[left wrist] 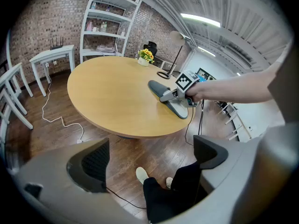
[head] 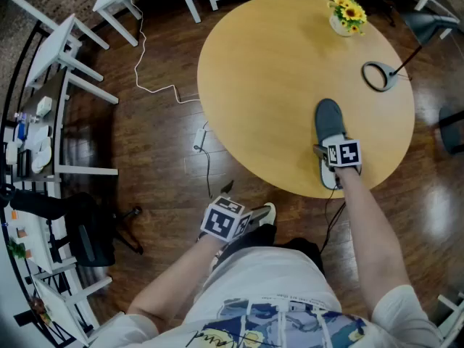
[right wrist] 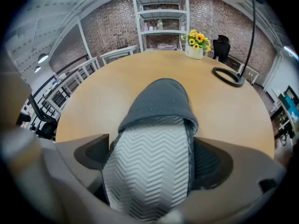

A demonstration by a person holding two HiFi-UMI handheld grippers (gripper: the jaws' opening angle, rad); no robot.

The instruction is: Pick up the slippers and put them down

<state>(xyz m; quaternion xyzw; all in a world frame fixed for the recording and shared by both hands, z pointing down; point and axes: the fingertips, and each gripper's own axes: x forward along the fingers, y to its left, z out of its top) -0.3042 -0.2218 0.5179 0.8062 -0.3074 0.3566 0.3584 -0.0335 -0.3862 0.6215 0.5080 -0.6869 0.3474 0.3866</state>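
Note:
A grey slipper (head: 330,119) with a dark toe cap and a pale zigzag footbed lies on the round wooden table (head: 268,71), near its front right edge. My right gripper (head: 330,159) is shut on its heel end. In the right gripper view the slipper (right wrist: 156,134) fills the gap between the two pads of the right gripper (right wrist: 152,161). The left gripper view shows the slipper (left wrist: 164,97) low on the tabletop, toe pointing away from the holding hand. My left gripper (head: 232,196) hangs below the table edge over the floor, open and holding nothing (left wrist: 149,157).
A pot of yellow flowers (head: 346,17) and a desk lamp's ring base (head: 377,76) stand at the table's far right. A white cable (head: 156,85) trails over the wooden floor on the left. White chairs (head: 65,56) and shelving stand beyond it.

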